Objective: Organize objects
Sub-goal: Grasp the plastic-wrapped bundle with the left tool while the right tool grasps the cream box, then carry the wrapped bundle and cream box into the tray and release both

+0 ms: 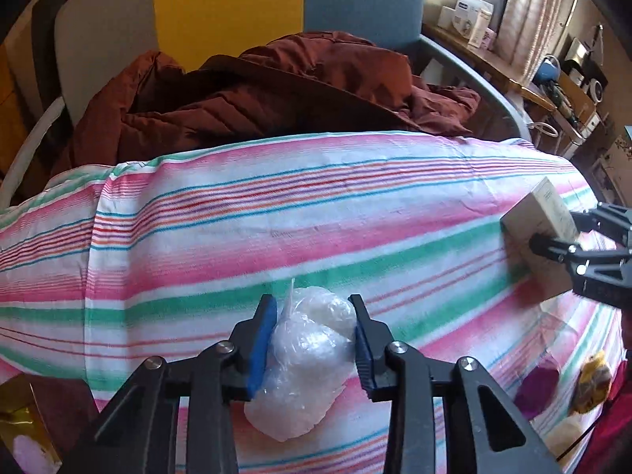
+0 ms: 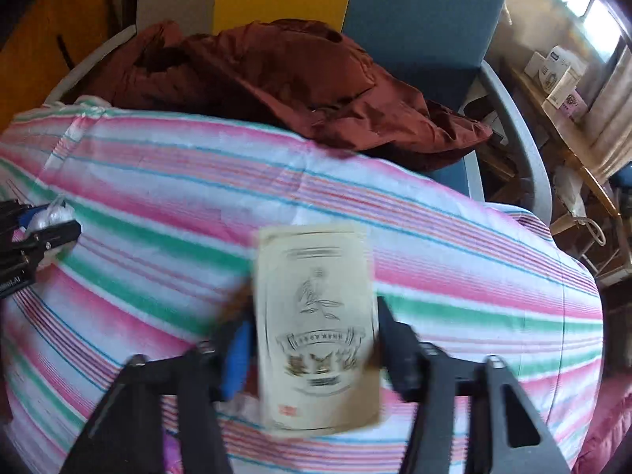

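A clear plastic bag of white lumps [image 1: 312, 351] lies on the striped sheet [image 1: 276, 205]. My left gripper [image 1: 313, 300] is shut on it, blue pads pressing both sides. The same bag [image 2: 53, 211] shows at the left edge of the right wrist view, in the left gripper [image 2: 47, 221]. My right gripper [image 2: 314, 312] is shut on a beige printed carton [image 2: 316, 328], held upright just above the sheet and blurred. From the left wrist view, that carton [image 1: 541, 213] and the right gripper [image 1: 561, 229] sit at the right edge.
A maroon jacket [image 1: 276, 91] is heaped behind the sheet against a blue chair [image 1: 363, 0]. A purple item [image 1: 537, 391] and a yellow packet [image 1: 592, 383] lie at the lower right, a gold box [image 1: 23, 414] at the lower left. A cluttered wooden shelf [image 1: 493, 63] runs along the right.
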Demonstrator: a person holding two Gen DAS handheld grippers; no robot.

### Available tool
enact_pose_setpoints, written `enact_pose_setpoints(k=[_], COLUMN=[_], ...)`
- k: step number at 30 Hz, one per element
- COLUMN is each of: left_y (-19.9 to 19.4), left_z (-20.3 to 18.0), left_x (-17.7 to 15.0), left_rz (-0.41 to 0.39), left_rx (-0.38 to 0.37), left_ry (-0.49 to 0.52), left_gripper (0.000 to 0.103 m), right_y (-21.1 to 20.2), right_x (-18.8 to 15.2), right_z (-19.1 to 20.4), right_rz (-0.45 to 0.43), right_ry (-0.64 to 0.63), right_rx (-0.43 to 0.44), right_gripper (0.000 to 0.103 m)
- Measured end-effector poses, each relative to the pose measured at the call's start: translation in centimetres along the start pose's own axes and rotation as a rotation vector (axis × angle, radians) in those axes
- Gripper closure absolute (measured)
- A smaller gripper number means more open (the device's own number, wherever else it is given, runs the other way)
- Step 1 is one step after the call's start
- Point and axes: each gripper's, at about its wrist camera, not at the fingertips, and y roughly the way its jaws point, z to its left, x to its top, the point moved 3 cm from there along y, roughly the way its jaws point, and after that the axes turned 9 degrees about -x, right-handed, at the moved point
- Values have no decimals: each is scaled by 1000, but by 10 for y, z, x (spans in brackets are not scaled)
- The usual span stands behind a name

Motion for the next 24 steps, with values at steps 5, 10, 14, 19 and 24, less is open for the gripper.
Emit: enact_pose_setpoints(k=[5, 10, 14, 19, 24], left_y=[-32, -87, -130, -179, -220], left_z=[-18, -38, -51, -49, -15], left_x=[-11, -22, -38, -68, -107], left_rz=[-41, -108, -164, -225, -271], left_rx=[-52, -107, -146, -184, -179], left_ry=[26, 29, 30, 1, -60], left_gripper=[67, 67, 67, 67, 67], right_y=[-34, -85, -120, -159, -189], right_x=[-23, -36, -40, -49, -60], right_z=[21, 33, 45, 76, 118], right_rz=[-22, -91, -135, -181, -210], right_ry=[5, 27, 45, 45, 28], right_rx=[15, 39, 60, 104, 173], right_gripper=[52, 52, 52, 52, 52])
